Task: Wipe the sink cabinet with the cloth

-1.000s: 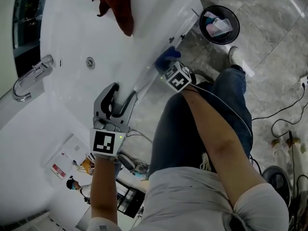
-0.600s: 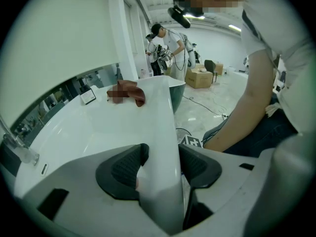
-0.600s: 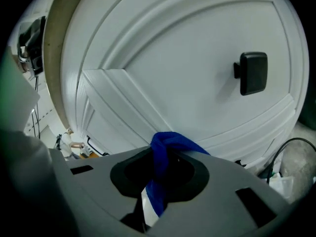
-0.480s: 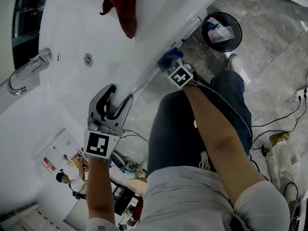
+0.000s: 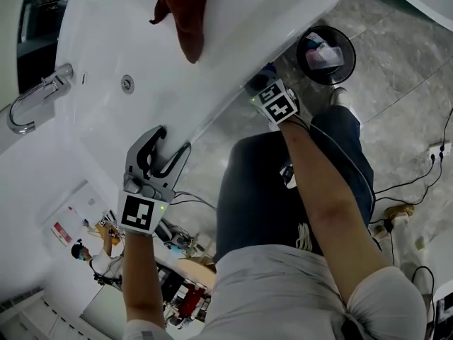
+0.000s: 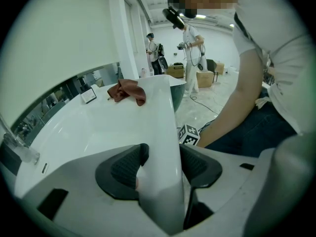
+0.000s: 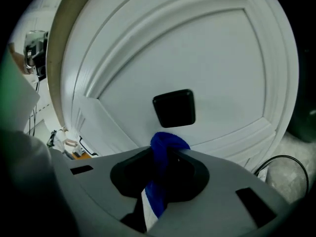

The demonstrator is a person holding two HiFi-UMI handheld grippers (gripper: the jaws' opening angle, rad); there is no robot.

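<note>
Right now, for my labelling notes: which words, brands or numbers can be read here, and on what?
No text is readable.
Red-marked label, head view's lower left: too small to read.
Small card on the counter: too blurred.
Marker cubes: square patterns only, no letters.

Red cloth (image 5: 185, 20) and sink cabinet (image 7: 207, 48) cut off at view edges

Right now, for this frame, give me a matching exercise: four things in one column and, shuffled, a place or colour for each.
Things:
1 blue cloth
2 red cloth
3 bin
4 tap

Place or colour:
a on the floor
b chrome
c between the right gripper's jaws
d draped over the sink rim

Pairs: 1-c, 2-d, 3-a, 4-b
</note>
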